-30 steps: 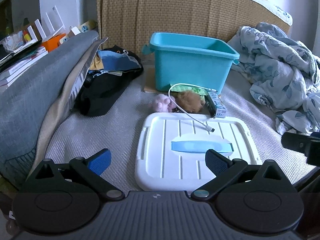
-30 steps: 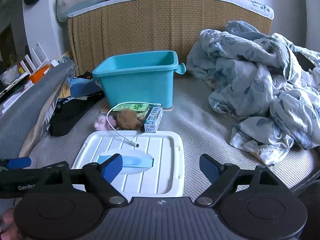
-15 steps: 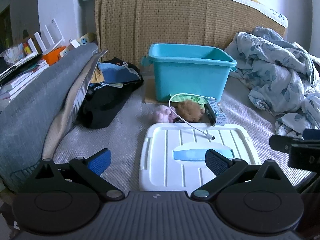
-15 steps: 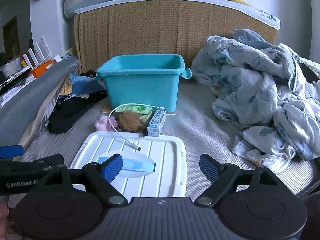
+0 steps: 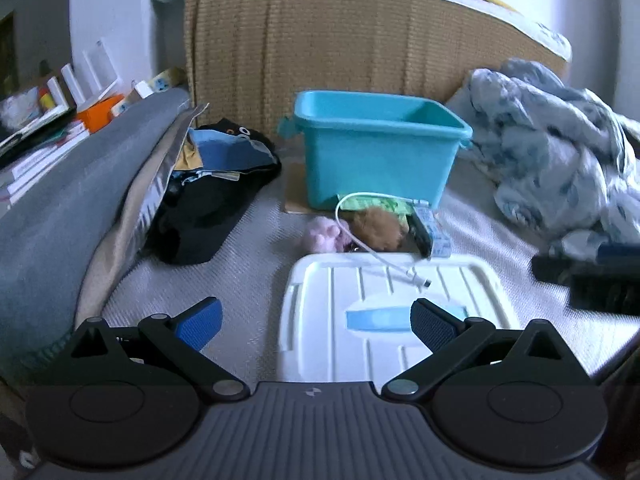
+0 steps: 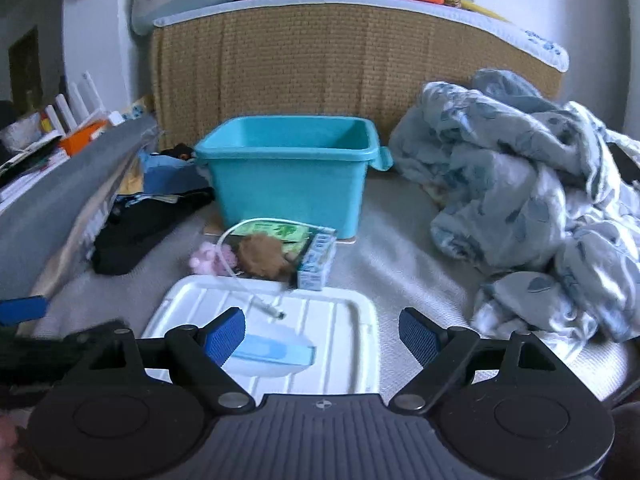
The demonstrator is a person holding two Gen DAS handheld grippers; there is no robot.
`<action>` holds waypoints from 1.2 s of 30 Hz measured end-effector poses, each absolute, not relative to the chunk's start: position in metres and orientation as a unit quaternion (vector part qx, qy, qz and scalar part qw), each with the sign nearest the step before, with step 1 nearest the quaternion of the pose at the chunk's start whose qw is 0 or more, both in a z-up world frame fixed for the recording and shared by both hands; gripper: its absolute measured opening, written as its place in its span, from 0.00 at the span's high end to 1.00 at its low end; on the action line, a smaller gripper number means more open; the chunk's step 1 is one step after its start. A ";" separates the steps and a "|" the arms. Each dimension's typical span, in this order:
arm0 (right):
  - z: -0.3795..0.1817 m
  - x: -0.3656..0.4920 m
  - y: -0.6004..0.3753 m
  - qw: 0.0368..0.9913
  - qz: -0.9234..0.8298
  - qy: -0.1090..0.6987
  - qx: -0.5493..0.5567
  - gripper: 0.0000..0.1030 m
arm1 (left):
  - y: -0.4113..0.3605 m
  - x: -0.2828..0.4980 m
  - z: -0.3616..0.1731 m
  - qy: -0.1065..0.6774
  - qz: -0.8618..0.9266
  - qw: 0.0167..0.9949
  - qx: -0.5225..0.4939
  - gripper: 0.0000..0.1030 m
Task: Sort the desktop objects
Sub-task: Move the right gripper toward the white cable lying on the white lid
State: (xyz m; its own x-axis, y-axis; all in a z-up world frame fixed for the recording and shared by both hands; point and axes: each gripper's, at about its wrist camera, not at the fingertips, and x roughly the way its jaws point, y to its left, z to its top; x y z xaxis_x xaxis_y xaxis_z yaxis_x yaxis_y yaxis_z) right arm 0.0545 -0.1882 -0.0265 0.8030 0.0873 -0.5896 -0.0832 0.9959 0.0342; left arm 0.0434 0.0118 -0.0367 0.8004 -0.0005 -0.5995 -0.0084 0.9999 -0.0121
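Observation:
A teal bin (image 5: 376, 156) (image 6: 292, 176) stands on the bed, empty as far as I see. In front of it lie a pink plush (image 5: 322, 234) (image 6: 210, 258), a brown plush (image 5: 378, 226) (image 6: 262, 256), a green packet (image 5: 374, 204) (image 6: 280, 230), a small box (image 5: 430, 230) (image 6: 316, 260) and a white cable (image 5: 384, 260) (image 6: 256, 302) trailing onto the white lid (image 5: 344, 344) (image 6: 340, 340). My left gripper (image 5: 316, 320) is open over the lid's near left part. My right gripper (image 6: 322, 332) is open over the lid's near right part. Both hold nothing.
A rumpled blue-grey blanket (image 5: 560, 168) (image 6: 528, 208) fills the right. Dark clothes (image 5: 208, 200) (image 6: 140, 224) and a grey cushion (image 5: 64, 200) lie at the left. A woven headboard (image 6: 340, 72) stands behind the bin. Books and an orange box (image 5: 98, 114) sit far left.
Both views have tilted up a little, so the headboard top and the things on it show more. Both grippers stay open; nothing on the bed has moved.

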 end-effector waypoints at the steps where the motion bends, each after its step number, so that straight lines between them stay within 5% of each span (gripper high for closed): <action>1: -0.029 0.055 -0.188 0.949 0.044 0.312 0.001 0.15 | 0.017 0.045 -0.037 0.316 0.008 0.948 -0.023 0.00; 29: -0.051 0.074 -0.162 0.959 0.071 0.275 -0.022 0.16 | 0.032 0.059 -0.039 0.268 -0.001 0.962 -0.056 0.00; 36: -0.060 0.084 -0.159 0.956 0.079 0.281 -0.012 0.26 | 0.032 0.061 -0.037 0.249 0.000 0.966 -0.067 0.00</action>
